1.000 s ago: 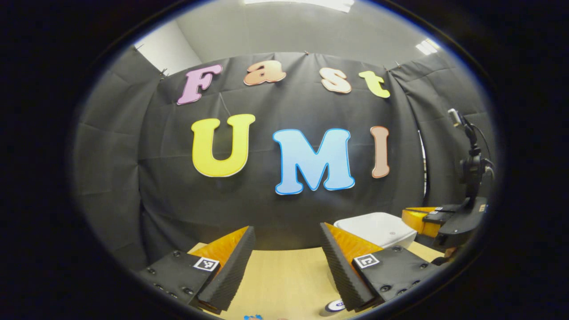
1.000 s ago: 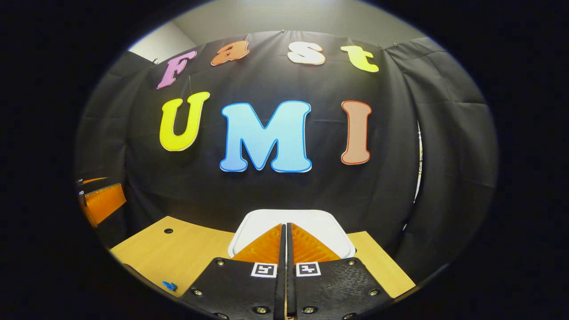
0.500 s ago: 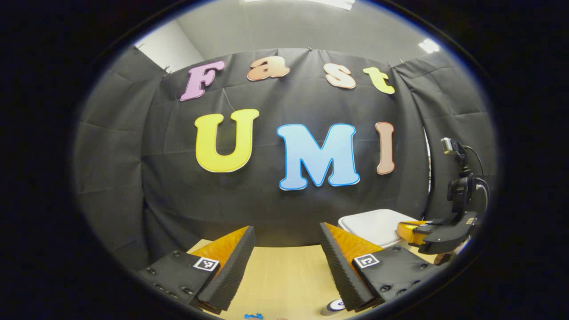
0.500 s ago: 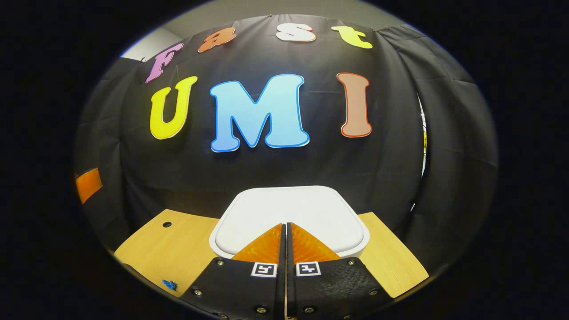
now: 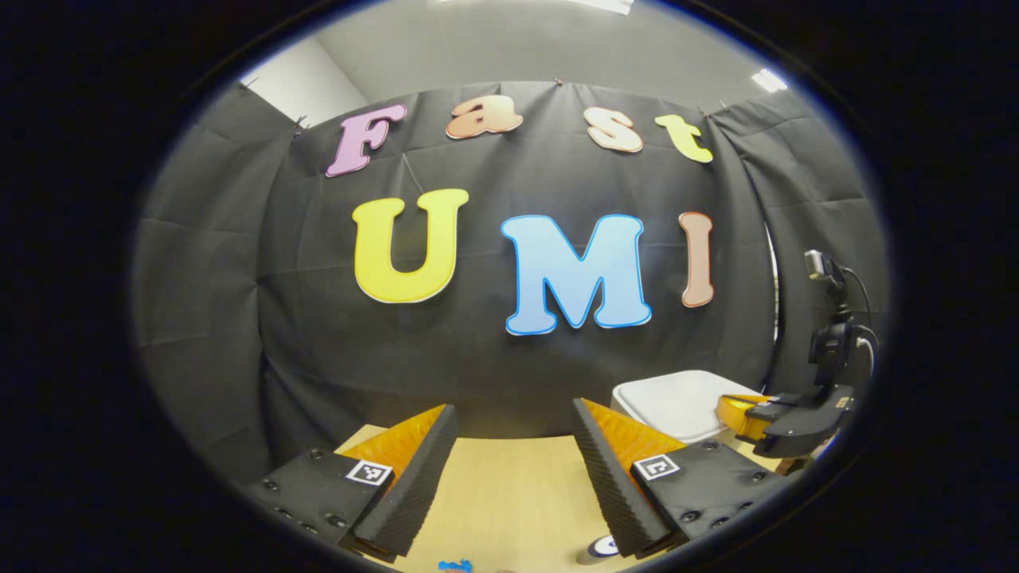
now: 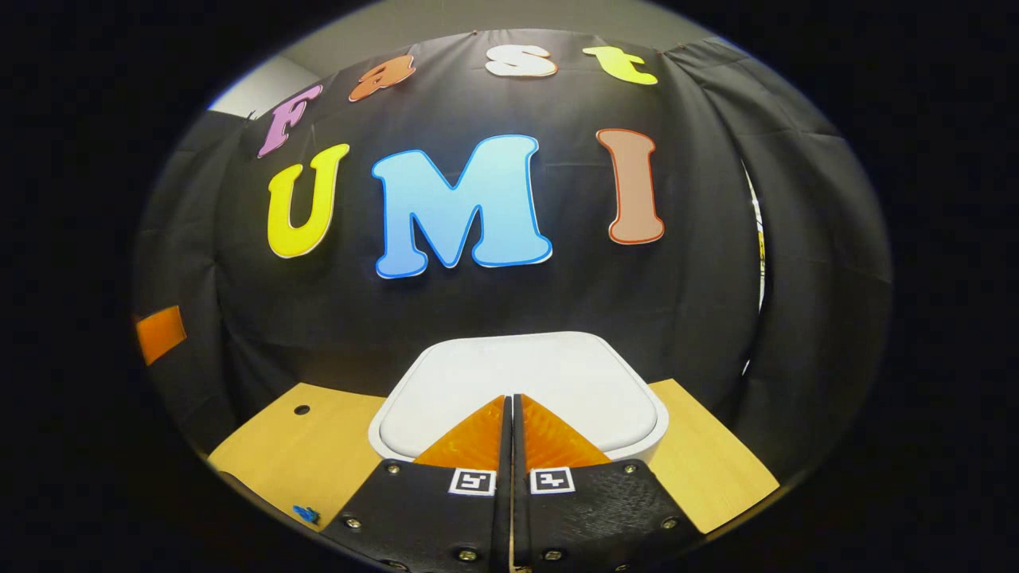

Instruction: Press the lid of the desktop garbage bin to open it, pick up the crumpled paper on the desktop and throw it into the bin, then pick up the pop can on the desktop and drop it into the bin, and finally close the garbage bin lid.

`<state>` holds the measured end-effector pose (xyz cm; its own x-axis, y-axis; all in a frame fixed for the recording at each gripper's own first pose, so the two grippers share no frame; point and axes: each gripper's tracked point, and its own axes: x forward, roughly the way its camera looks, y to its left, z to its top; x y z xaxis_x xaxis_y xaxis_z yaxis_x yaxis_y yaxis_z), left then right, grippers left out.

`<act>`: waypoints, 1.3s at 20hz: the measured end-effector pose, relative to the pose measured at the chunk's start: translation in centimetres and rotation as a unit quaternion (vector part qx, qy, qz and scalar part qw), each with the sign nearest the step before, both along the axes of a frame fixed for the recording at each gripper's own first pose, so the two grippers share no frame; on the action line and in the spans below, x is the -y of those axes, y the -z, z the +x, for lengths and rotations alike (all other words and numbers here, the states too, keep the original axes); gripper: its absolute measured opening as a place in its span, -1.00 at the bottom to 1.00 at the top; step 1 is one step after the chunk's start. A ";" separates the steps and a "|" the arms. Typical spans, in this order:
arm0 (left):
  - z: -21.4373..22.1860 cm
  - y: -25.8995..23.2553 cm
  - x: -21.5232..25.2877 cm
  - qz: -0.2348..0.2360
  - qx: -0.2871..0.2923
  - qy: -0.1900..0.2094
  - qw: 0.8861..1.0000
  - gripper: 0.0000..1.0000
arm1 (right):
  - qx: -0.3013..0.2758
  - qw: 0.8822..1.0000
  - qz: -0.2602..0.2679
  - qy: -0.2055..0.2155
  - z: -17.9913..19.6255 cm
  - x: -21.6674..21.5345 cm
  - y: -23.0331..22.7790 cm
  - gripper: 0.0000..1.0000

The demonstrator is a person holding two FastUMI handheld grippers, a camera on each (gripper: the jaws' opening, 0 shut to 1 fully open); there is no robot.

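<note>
In the right gripper view, the right gripper is sitting clenched, its two fingers pressed together with nothing between them, tips pointing at the near edge of the white bin. The bin is standing directly ahead of this gripper on the wooden table, its lid lying flat and closed; whether the tips are touching the lid cannot be told from this angle. A small round hole is showing in the table surface ahead and to the left of the gripper, and a small blue scrap is lying nearer, low on its left. In the left gripper view, the left gripper is hanging released, its fingers spread wide apart with bare table showing between them and nothing held. Ahead and to the right of this gripper the bin is standing with its lid down, and the right gripper is reaching over the bin's right side, carrying a camera mount with a cable above it. A round object is partly showing just beside the left gripper's right finger, at the lower edge; it is too cut off to identify. A blue fragment is lying at the bottom edge, between the fingers.
</note>
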<state>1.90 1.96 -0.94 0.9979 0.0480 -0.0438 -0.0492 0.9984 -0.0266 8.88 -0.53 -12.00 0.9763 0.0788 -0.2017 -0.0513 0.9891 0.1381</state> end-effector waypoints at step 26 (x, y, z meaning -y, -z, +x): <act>-2.9 -0.9 -0.6 -0.012 0.013 -0.013 1.000 0.94 | 0.035 0.999 0.035 0.012 -2.6 1.1 -5.6 -0.98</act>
